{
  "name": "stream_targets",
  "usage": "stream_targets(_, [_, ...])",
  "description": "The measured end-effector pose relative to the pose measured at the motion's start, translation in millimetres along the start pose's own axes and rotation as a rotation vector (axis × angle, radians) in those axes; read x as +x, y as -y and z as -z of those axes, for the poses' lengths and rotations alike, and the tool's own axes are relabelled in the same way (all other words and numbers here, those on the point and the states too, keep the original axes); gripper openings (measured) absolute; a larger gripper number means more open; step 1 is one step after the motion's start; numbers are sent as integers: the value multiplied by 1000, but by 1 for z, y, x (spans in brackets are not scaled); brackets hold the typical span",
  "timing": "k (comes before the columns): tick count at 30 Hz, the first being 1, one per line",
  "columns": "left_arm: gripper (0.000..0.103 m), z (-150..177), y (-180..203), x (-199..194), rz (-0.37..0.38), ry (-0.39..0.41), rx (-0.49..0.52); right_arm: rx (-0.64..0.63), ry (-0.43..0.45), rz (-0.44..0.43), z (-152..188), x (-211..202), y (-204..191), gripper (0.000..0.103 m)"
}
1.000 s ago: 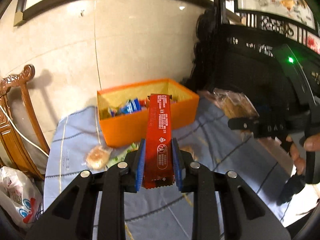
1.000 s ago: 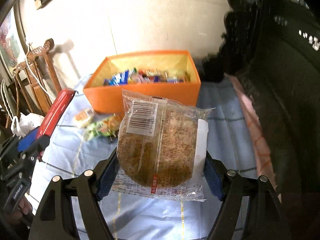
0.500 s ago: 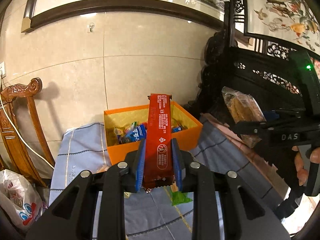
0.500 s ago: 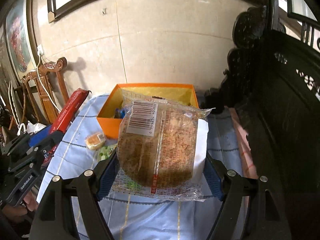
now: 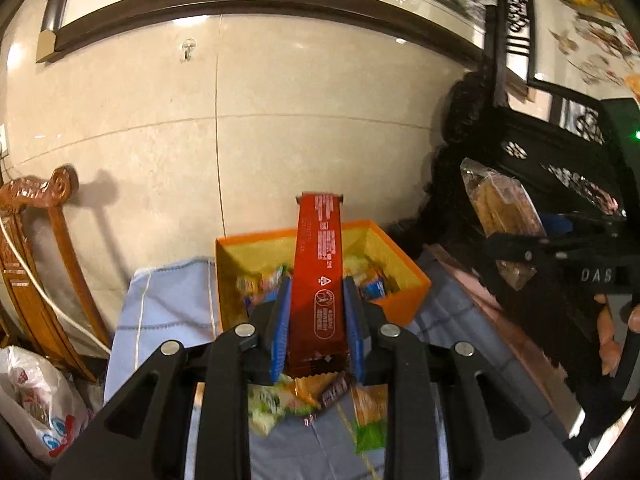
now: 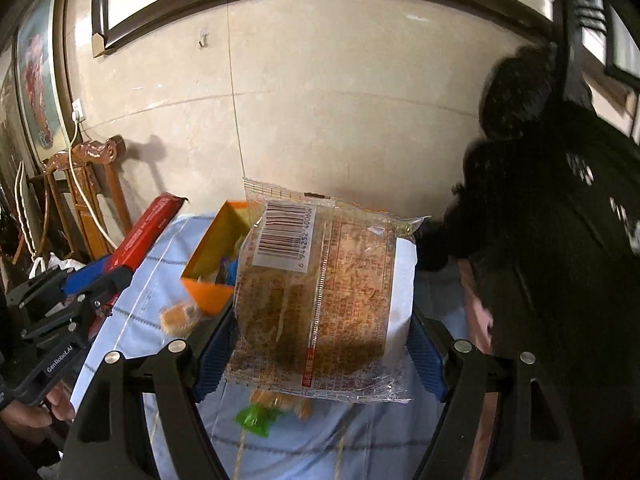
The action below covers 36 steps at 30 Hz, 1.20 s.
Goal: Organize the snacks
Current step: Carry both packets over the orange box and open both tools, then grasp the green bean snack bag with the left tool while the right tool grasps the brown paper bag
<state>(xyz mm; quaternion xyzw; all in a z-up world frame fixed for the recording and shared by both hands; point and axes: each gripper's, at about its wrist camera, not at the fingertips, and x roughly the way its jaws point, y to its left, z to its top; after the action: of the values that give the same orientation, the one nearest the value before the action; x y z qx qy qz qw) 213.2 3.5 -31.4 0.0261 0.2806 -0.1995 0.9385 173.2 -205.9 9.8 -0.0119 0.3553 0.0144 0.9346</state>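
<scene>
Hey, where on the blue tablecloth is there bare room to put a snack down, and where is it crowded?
Bare cloth lies left of the orange box, toward the wooden chair, and on the strip to its right. The loose snacks crowd the cloth in front of the box, and the box holds packets.

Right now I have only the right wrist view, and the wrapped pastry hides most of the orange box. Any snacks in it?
Observer: Yes. The left wrist view looks into the orange box: small wrapped snacks lie on its floor.
Operator: Is the red bar gripped squarely?
Observer: The left gripper clamps the red bar by both long edges, near its lower end.
Operator: Anything loose beneath it?
Observer: A brown wrapper lies on the cloth among others.
</scene>
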Motion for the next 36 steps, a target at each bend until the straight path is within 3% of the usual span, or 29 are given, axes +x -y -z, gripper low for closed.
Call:
stream_targets(7, [25,-69,3,52,-48,49,46,-33,24,23,-74,58,8,78])
stream_targets(8, [36,-76,1,67,-59,51,42,-26,22,17,-81,69,9,78])
stream_targets(9, [64,-79,-2,80,-70,45,33,-21,12,0,-86,82,12,78])
stream_targets(11, [92,-79,-11,104,-99,7,0,-31,-62,23,-86,117,17,83])
stream_targets(13, [92,-61,-26,125,-154,-75,-36,-34,-104,38,-71,132,21,83])
stream_targets(19, [93,34,-58,124,-125,-200,-99,6,-183,-16,6,139,23,85])
stream_targets(24, [93,132,-55,119,-105,-344,-58,64,-353,-63,93,160,9,86])
stream_targets(27, [93,167,-45,124,-120,-399,-15,75,-442,-69,126,177,-4,86])
stream_targets(31, [93,179,-42,138,-171,-419,-35,122,-521,-69,147,194,-16,86])
stream_targets(36, [93,171,-53,161,-185,-425,-230,158,-570,-62,165,212,-30,88])
